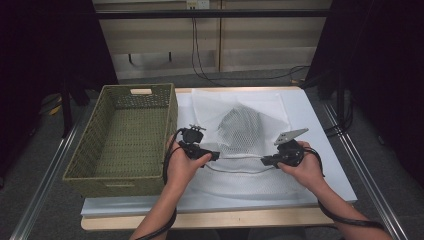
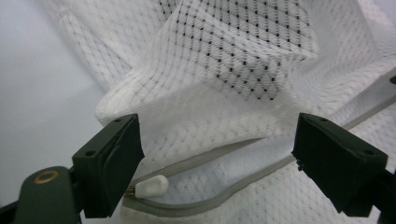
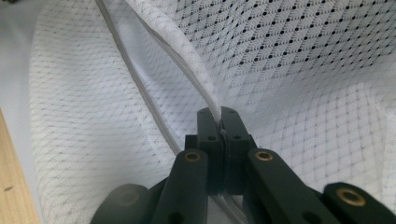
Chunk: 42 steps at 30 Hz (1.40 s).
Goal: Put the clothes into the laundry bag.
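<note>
Mesh laundry bag [image 1: 250, 127], white and limp, lies flat on the desk [image 1: 320, 150] beside a woven basket [image 1: 125, 140], with a dark item inside showing through the netting. The right claw [image 3: 219, 114] is clenched on the stiffer zipper edge [image 3: 187, 70]; the left claw [image 2: 215, 154] stands released around the zipper pull [image 2: 150, 186]. Judged light, soft and prone to sag, the bag is best gripped along that zipper seam.
</note>
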Tool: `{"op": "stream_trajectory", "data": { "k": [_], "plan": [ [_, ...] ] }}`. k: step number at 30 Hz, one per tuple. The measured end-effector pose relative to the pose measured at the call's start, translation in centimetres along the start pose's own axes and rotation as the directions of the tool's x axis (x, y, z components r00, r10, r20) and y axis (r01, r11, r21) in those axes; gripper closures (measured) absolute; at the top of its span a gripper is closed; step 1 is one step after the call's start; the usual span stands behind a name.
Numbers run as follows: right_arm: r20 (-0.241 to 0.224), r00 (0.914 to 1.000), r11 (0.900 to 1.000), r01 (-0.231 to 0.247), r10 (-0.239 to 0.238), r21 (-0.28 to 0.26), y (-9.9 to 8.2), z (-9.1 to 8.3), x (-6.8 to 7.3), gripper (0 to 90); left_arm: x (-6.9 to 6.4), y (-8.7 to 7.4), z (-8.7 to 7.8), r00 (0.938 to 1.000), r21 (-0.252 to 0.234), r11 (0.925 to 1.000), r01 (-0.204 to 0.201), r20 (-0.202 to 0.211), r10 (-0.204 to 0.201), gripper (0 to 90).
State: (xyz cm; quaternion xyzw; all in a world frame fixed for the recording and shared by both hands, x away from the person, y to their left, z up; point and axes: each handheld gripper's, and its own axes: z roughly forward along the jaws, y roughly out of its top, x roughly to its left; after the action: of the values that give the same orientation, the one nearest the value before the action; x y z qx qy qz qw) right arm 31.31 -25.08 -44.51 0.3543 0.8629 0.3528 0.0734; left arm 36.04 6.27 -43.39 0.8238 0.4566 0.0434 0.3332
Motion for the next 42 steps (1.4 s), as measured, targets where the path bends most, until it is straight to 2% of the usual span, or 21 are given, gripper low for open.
{"op": "stream_trajectory", "data": {
  "k": [3, 5, 9, 12, 13, 16, 17, 19, 20, 23, 24, 27, 28, 31, 32, 35, 36, 37, 39, 40, 42],
  "plan": [
    [0.002, 1.0, 1.0, 0.006, -0.006, 0.002, -0.4, -0.2, 0.2, 89.6, 0.4, -0.1, 0.1, 0.9998, 0.01, 0.9999, 0.005, -0.021, -0.004, 14.7],
    [-0.01, 0.9999, 0.9999, -0.009, 0.009, 0.014, -0.6, -0.3, 0.4, 89.5, 0.6, -0.2, 0.2, 0.9995, 0.005, 0.9999, 0.012, -0.029, -0.012, 14.5],
    [-0.012, 0.9999, 1.0, -0.009, 0.009, 0.0, -0.8, -0.4, 0.5, 86.4, 0.8, -0.7, 0.8, 0.9995, 0.019, 0.9996, 0.023, -0.021, -0.023, 17.1],
    [-0.009, 0.9996, 0.9993, -0.026, 0.026, -0.025, -0.8, -1.0, 0.5, 75.8, 0.9, -1.1, 1.1, 0.9997, 0.038, 0.9992, 0.012, -0.022, -0.011, 17.7],
    [0.01, 0.9995, 0.9989, -0.029, 0.029, -0.037, -0.8, -1.3, 0.4, 73.6, 0.9, -1.1, 1.0, 0.9997, 0.042, 0.999, 0.014, -0.02, -0.014, 18.1],
    [0.036, 0.997, 0.9958, -0.066, 0.069, -0.063, -0.9, -2.6, 0.1, 66.5, 1.0, -1.1, 0.8, 0.9986, 0.045, 0.9976, 0.053, -0.005, -0.052, 20.4],
    [0.042, 0.9959, 0.9943, -0.077, 0.08, -0.074, -1.0, -3.0, -0.1, 63.8, 1.0, -1.2, 0.7, 0.9987, 0.049, 0.9975, 0.051, -0.009, -0.051, 23.1],
    [0.062, 0.9923, 0.9907, -0.102, 0.107, -0.091, -1.3, -3.8, -0.6, 59.7, 1.2, -1.3, 0.5, 0.9988, 0.055, 0.9973, 0.048, -0.016, -0.047, 26.1],
    [0.07, 0.99, 0.9885, -0.115, 0.122, -0.098, -1.4, -4.1, -0.8, 58.6, 1.2, -1.4, 0.5, 0.9983, 0.053, 0.997, 0.058, -0.01, -0.057, 26.4],
    [0.091, 0.9815, 0.98, -0.157, 0.169, -0.122, -2.0, -5.2, -1.5, 50.0, 1.2, -1.7, 0.3, 0.9992, 0.053, 0.9978, 0.039, -0.007, -0.039, 28.9],
    [0.103, 0.9784, 0.9778, -0.166, 0.179, -0.129, -2.2, -5.5, -1.7, 48.2, 1.0, -1.7, 0.4, 0.9989, 0.045, 0.9979, 0.046, -0.006, -0.046, 28.9],
    [0.123, 0.97, 0.9695, -0.19, 0.209, -0.155, -2.8, -6.2, -2.2, 43.8, 1.0, -1.9, 0.4, 0.9988, 0.046, 0.9983, 0.036, -0.034, -0.034, 32.9],
    [0.124, 0.9666, 0.9664, -0.204, 0.224, -0.156, -3.0, -6.4, -2.3, 42.7, 1.0, -1.9, 0.4, 0.9988, 0.053, 0.9978, 0.039, -0.031, -0.037, 34.1],
    [0.138, 0.9563, 0.9577, -0.234, 0.258, -0.167, -3.6, -7.0, -2.7, 41.5, 1.1, -1.8, 0.3, 0.9985, 0.069, 0.9967, 0.042, -0.037, -0.039, 39.3],
    [0.147, 0.9549, 0.9585, -0.233, 0.258, -0.164, -3.9, -7.1, -2.8, 41.6, 1.0, -1.8, 0.4, 0.9984, 0.075, 0.9964, 0.04, -0.042, -0.037, 44.3],
    [0.155, 0.9478, 0.9537, -0.254, 0.279, -0.16, -4.5, -7.2, -3.2, 43.2, 0.8, -1.8, 0.4, 0.9977, 0.098, 0.9942, 0.046, -0.055, -0.04, 51.9],
    [0.16, 0.9483, 0.9561, -0.25, 0.274, -0.153, -4.7, -7.1, -3.4, 43.2, 0.8, -1.7, 0.4, 0.9973, 0.112, 0.9924, 0.05, -0.06, -0.043, 55.3],
    [0.172, 0.9453, 0.956, -0.253, 0.277, -0.148, -4.9, -7.0, -3.5, 43.2, 0.8, -1.7, 0.4, 0.9971, 0.121, 0.9917, 0.045, -0.067, -0.038, 58.6],
    [0.165, 0.9439, 0.9523, -0.261, 0.286, -0.158, -5.2, -7.0, -3.7, 42.4, 0.8, -1.6, 0.5, 0.9953, 0.129, 0.9903, 0.052, -0.088, -0.04, 64.3],
    [0.16, 0.9409, 0.9491, -0.275, 0.299, -0.153, -5.3, -7.0, -3.8, 42.2, 0.8, -1.6, 0.5, 0.9957, 0.127, 0.9904, 0.055, -0.081, -0.045, 65.3],
    [0.183, 0.9362, 0.9498, -0.275, 0.3, -0.149, -5.4, -7.0, -4.0, 42.5, 1.0, -1.6, 0.5, 0.9953, 0.14, 0.9886, 0.056, -0.085, -0.045, 69.5]
  ]
}}
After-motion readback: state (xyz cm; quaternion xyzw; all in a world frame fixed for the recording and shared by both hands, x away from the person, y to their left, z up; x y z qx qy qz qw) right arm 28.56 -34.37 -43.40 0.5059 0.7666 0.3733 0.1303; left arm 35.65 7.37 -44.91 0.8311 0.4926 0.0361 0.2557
